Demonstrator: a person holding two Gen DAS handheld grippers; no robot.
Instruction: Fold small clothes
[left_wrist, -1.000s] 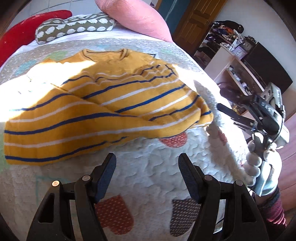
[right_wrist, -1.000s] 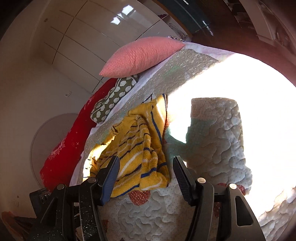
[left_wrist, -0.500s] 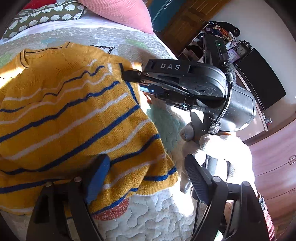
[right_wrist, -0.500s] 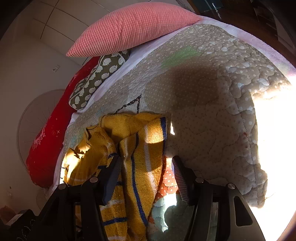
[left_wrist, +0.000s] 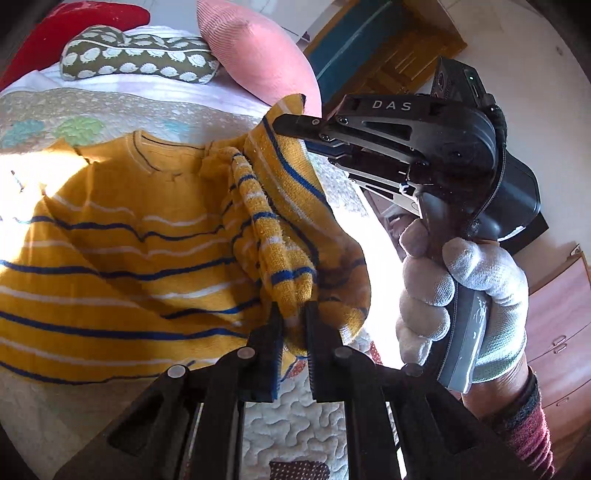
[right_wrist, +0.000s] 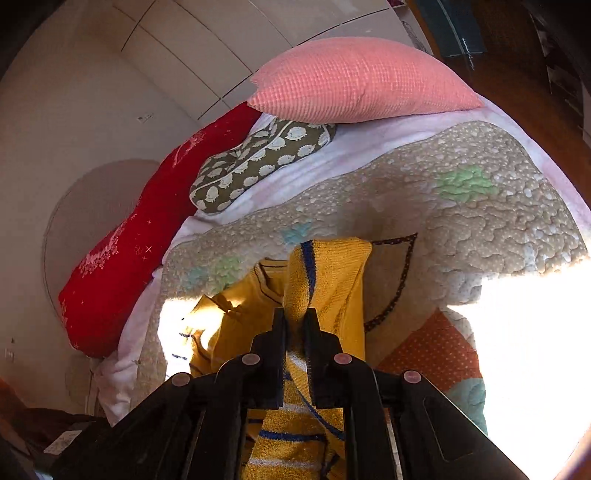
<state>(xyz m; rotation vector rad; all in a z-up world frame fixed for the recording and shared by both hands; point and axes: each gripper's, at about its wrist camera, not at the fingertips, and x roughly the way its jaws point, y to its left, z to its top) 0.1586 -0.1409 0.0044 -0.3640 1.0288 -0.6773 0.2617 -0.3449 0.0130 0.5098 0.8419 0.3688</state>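
1. Item under task: a yellow sweater with blue and white stripes, lying on the quilt of a bed, neckline toward the pillows. Most of the body lies flat; its right-hand edge is raised off the quilt.

2. Left gripper: fingers pressed together, pinching a bunched lower corner of the sweater. The cloth rises directly ahead of the fingertips.

3. Right gripper: fingers pressed together on a fold of the same raised edge, at the end nearer the neckline. In the left wrist view this gripper is seen above and beyond the left one, with cloth standing over its tip.

4. Governing relation: the lifted edge runs as a line between the two grips, roughly along the garment's hem-to-neck length. The flat body lies to the left of that line. Judgement: the coming fold must carry the edge leftward across the body, both grips travelling together to keep the edge taut.

5. Nearer hand: the left gripper holds the hem end; the right hand, gloved, holds the far end.

6. View differences: the left wrist view shows the flat spread and both grips; the right wrist view shows only its own pinch, the pink pillow, and glare hiding the quilt at right.
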